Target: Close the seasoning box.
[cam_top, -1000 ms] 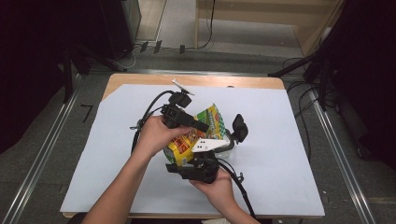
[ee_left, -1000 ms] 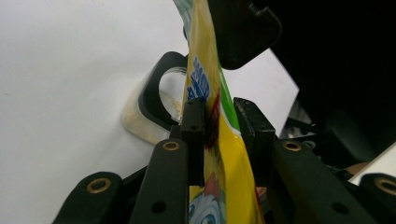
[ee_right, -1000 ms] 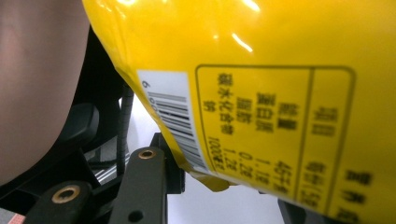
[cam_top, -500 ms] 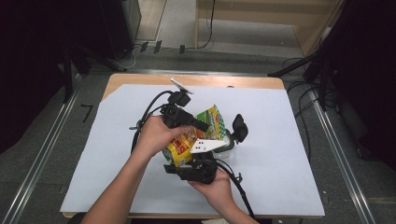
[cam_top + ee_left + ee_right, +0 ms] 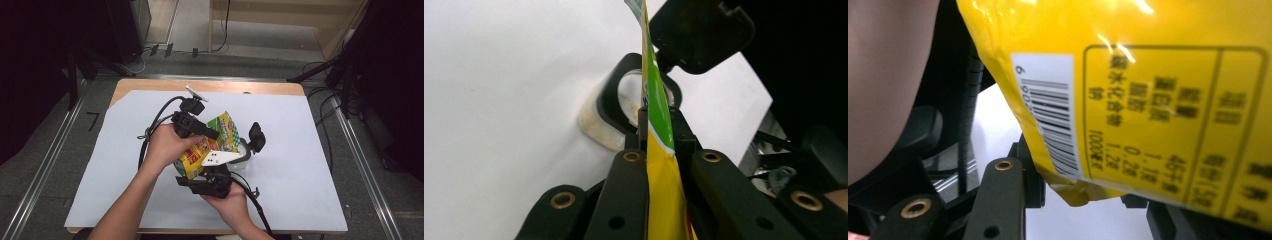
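A yellow and green snack bag (image 5: 210,145) hangs above the middle of the table between both grippers. My left gripper (image 5: 212,135) comes in from the left, and its jaws have just been closing. They are now shut on the bag's thin sealed edge (image 5: 659,125). My right gripper (image 5: 197,172) reaches up from below with the bag's lower end (image 5: 1128,110) between its jaws. Those jaws have just opened slightly, and they still grip the bag's barcode corner. A grey plate (image 5: 220,157) sits on top of this gripper.
A clear container with a black rim (image 5: 616,100) stands on the white sheet just right of the bag (image 5: 245,150). Its black lid (image 5: 256,136) is tipped up beside it. Cables trail from both grippers. A white table cover (image 5: 300,165) spreads all around.
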Available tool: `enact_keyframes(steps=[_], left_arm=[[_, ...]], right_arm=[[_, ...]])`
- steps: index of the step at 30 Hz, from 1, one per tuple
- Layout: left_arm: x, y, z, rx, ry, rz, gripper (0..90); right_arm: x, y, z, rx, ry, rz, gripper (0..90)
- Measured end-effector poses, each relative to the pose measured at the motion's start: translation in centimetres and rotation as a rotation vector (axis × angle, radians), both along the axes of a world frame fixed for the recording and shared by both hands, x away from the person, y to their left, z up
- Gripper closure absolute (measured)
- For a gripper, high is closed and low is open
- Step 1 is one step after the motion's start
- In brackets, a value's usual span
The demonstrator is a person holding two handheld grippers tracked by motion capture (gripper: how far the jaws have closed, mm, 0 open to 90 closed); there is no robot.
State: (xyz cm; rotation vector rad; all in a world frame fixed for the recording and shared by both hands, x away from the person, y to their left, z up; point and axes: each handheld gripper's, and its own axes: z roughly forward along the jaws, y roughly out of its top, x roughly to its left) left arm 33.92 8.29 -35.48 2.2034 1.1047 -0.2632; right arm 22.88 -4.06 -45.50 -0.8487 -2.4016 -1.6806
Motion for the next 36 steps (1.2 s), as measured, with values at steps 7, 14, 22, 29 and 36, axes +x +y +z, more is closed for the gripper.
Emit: enact_keyframes(steps=[7,14,22,29,36], left_arm=[[0.1,0.1,0.0,0.026,-0.006,0.023,90.0],[0.0,0.0,0.1,0.032,-0.001,0.019,90.0],[0.1,0.3,0.3,-0.011,0.008,0.023,86.9],[0.1,0.1,0.9,-0.007,0.002,0.018,83.4],[0.7,0.1,1.1,0.012,0.019,0.013,85.9]], right_arm=[[-0.2,0.2,0.2,-0.043,-0.054,0.017,56.0],[-0.6,0.2,0.5,-0.112,-0.133,0.021,61.9],[-0.4,0.0,0.8,-0.043,-0.099,0.007,64.9],[0.1,-0.4,1.2,0.014,-0.056,-0.001,65.9],[0.3,0.0,1.5,0.011,-0.049,-0.002,65.6]])
